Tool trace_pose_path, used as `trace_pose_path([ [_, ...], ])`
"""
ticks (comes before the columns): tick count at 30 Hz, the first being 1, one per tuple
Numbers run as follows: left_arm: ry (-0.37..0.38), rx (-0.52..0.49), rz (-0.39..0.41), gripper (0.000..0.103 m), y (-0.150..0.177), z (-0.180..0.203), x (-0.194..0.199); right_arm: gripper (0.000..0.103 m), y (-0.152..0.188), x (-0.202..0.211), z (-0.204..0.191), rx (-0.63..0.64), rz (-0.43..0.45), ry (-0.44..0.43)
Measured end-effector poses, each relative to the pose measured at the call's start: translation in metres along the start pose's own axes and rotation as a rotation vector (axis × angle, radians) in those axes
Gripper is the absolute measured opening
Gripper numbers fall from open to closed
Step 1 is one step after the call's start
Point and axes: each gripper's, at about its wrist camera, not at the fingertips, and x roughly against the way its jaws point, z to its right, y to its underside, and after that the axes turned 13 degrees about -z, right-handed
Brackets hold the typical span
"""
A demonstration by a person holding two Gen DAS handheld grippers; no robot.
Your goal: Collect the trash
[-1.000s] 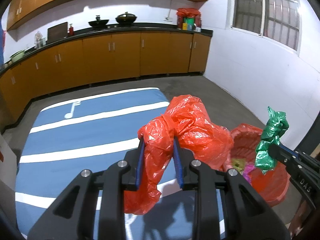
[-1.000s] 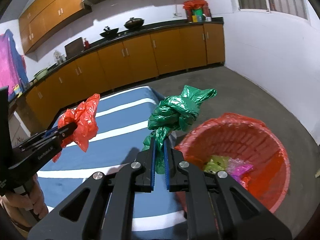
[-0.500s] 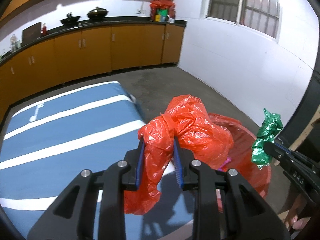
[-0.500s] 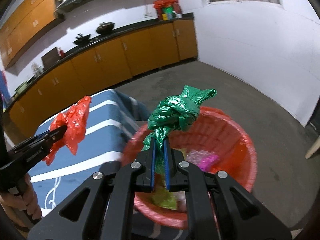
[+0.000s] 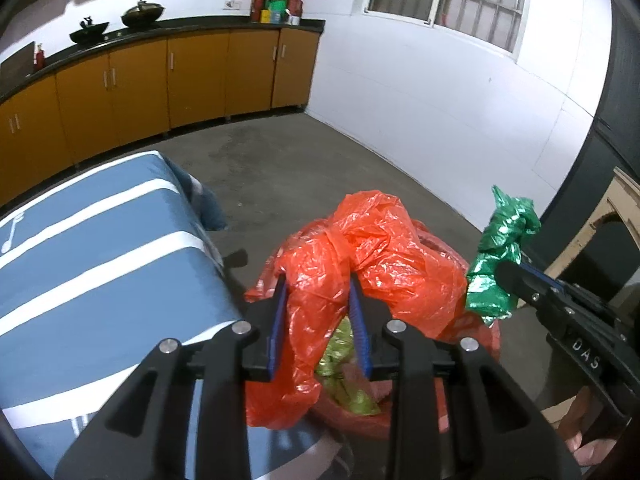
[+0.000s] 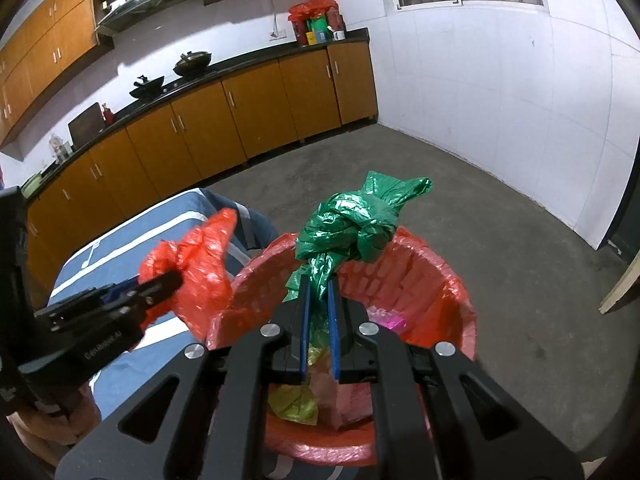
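In the left wrist view, the left gripper (image 5: 318,312) sits at lower centre with the knotted red plastic bag (image 5: 372,256) between its blue pads; the jaws are opening, yet the crumpled film still fills the gap and hangs below them, so the bag looks not yet free. Beneath it, partly hidden, is the red bin (image 5: 486,340) with yellow-green wrappers inside, and the blue striped tablecloth (image 5: 100,264) fills the left of the frame. To do the drop well, the bag's bulk should sit over the bin's mouth, not over the cloth edge, before the jaws finish parting, since light film tends to cling to the pads; a small shake may be needed. At the right edge the right gripper (image 5: 506,276) carries the green plastic bag (image 5: 500,264). In the right wrist view, that gripper (image 6: 319,304) at centre is clenched on the twisted tail of the green bag (image 6: 352,228), whose knot stands above the fingertips, directly over the open bin (image 6: 448,280); its place looks good for release. At left the left gripper (image 6: 160,280) holds the red bag (image 6: 196,256) near the bin's rim, seemingly just at its edge, so I judge it should come slightly further inward.
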Motion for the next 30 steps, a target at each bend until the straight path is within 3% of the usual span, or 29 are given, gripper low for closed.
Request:
trace_pose_path([
  [2,0.013,-0.004,-0.019,0.035,0.000,0.002,-0.007,0.018,0.000,0.001,0.003,-0.004,0.004,0.003],
  [4,0.019,-0.006,-0.032,0.038,0.001,0.002,-0.011,0.034,0.000,0.002,0.006,-0.012,0.007,0.002],
  [11,0.008,0.014,-0.058,0.046,0.004,-0.007,-0.018,0.057,-0.001,0.008,0.007,-0.024,0.035,0.023],
  [14,-0.021,0.027,-0.031,0.054,0.009,-0.015,-0.008,0.079,0.002,0.019,0.007,-0.026,0.078,0.060],
  [16,-0.044,0.034,0.001,0.060,0.014,-0.019,0.004,0.101,0.005,0.026,0.006,-0.031,0.115,0.089],
  [19,-0.083,0.041,0.061,0.072,0.024,-0.026,0.027,0.101,0.011,0.040,0.002,-0.046,0.190,0.166],
  [24,-0.182,0.039,0.186,0.089,0.050,-0.042,0.073,0.101,0.029,0.058,-0.017,-0.046,0.304,0.411],
  [26,-0.218,0.042,0.225,0.093,0.060,-0.049,0.088,0.101,0.038,0.063,-0.023,-0.014,0.343,0.414],
  [30,-0.302,0.057,0.283,0.099,0.085,-0.060,0.118,0.101,0.051,0.070,-0.034,0.013,0.316,0.328],
])
